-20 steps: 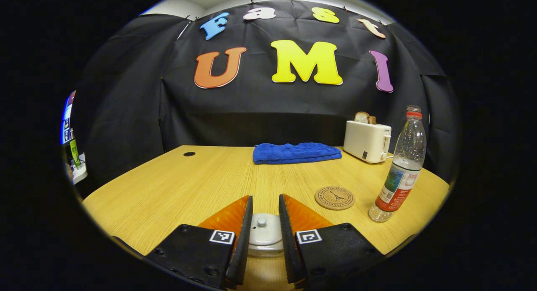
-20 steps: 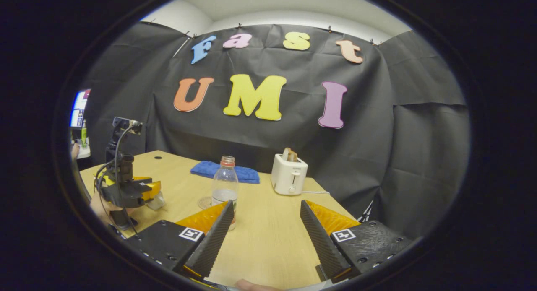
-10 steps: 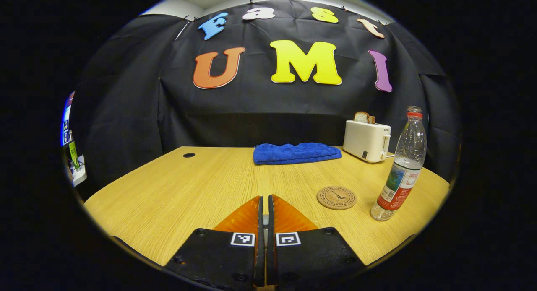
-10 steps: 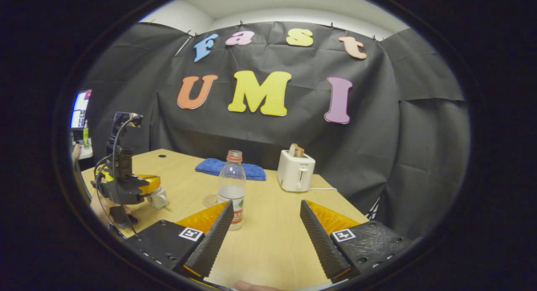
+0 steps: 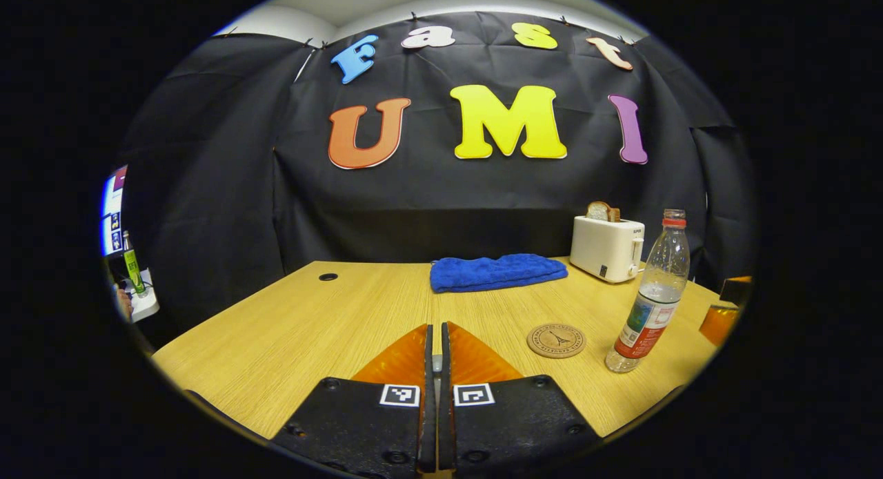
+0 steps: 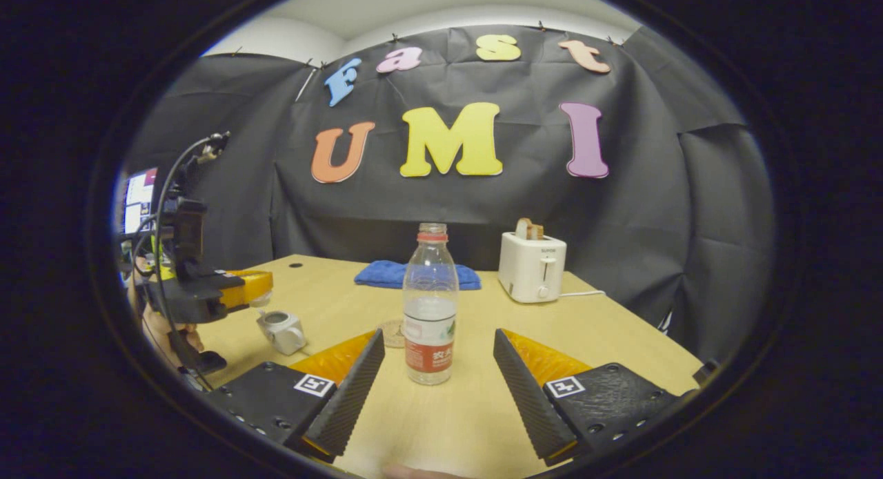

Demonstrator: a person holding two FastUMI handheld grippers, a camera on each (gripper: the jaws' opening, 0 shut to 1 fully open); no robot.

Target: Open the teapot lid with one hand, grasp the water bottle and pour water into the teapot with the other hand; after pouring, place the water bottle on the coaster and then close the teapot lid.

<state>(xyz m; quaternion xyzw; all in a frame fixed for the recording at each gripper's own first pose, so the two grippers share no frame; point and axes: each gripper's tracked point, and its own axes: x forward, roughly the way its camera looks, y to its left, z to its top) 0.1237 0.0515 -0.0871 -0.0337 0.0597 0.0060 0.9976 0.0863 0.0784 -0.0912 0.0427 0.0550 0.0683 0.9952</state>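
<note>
The left gripper is raised above the open teapot at about 9 o'clock in the right gripper view, fingers nearly closed, probably pinching the lid clear for pouring, though the lid itself cannot be made out. The right gripper is spread wide, lined up with the water bottle, not touching it. The bottle stands upright on the counter, long axis vertical, neck up, just beside the coaster.

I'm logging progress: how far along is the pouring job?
Done: the lid is off, held by the left gripper above the open teapot. In hand: the open right gripper faces the water bottle, not gripping it. Left: grasp, pour, set the bottle on the coaster, close the lid.
</note>
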